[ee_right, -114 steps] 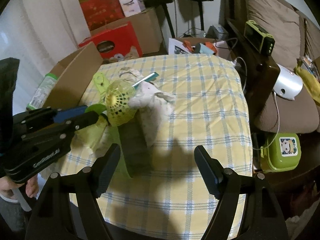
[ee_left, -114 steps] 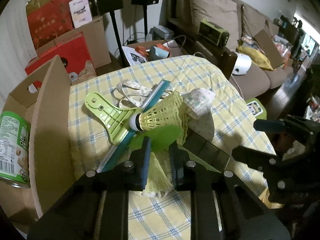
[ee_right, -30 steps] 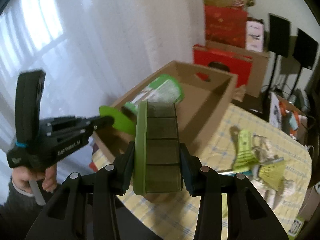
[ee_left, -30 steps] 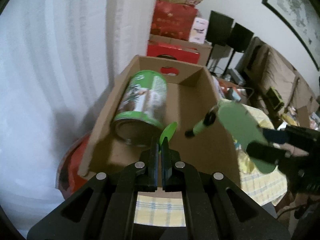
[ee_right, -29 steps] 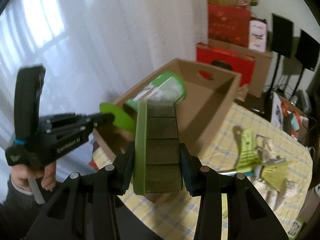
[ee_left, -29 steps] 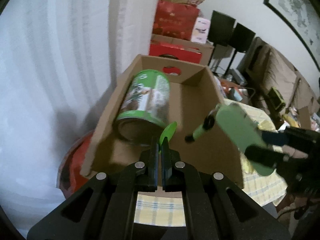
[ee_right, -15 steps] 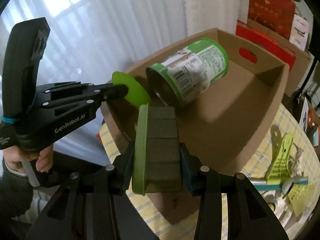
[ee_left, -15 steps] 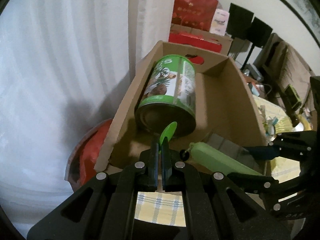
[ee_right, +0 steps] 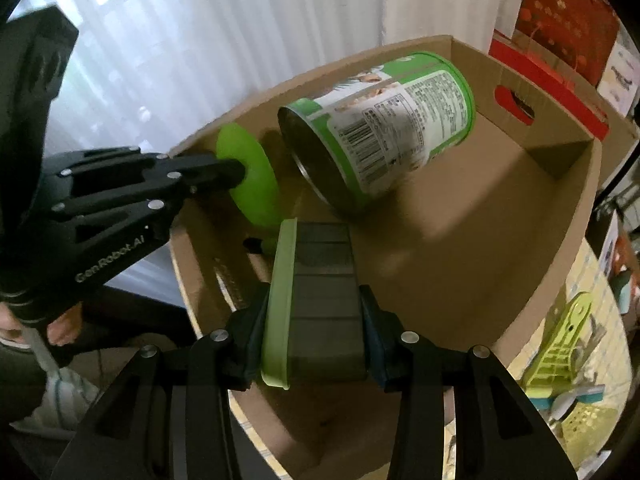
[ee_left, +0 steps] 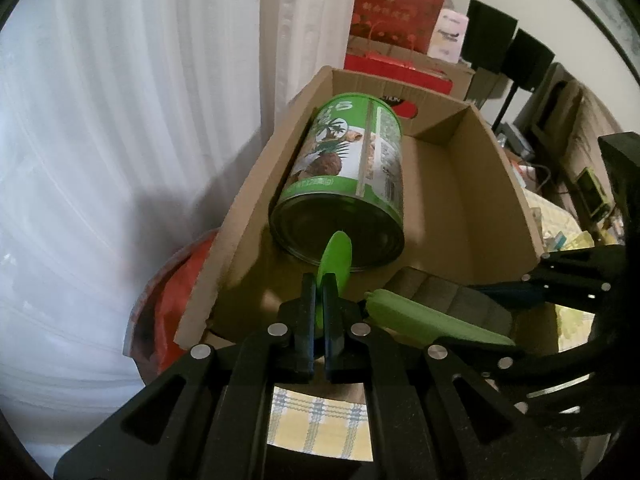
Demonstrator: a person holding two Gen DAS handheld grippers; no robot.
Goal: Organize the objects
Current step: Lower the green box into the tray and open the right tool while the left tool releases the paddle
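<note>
Both grippers clamp over the box point(ee_right: 568, 240): left point(ee_left: 319, 312) on green disc point(ee_left: 335, 256), right point(ee_right: 316, 340) on lidded tray point(ee_right: 320, 300).

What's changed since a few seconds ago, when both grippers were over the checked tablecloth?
Both grippers have carried their loads from the table to the cardboard box and come down into it. The left gripper, then closing on the green disc, now pinches it beside the green can. The right gripper, open before, now clamps the green-lidded container. The can still lies on its side.
</note>
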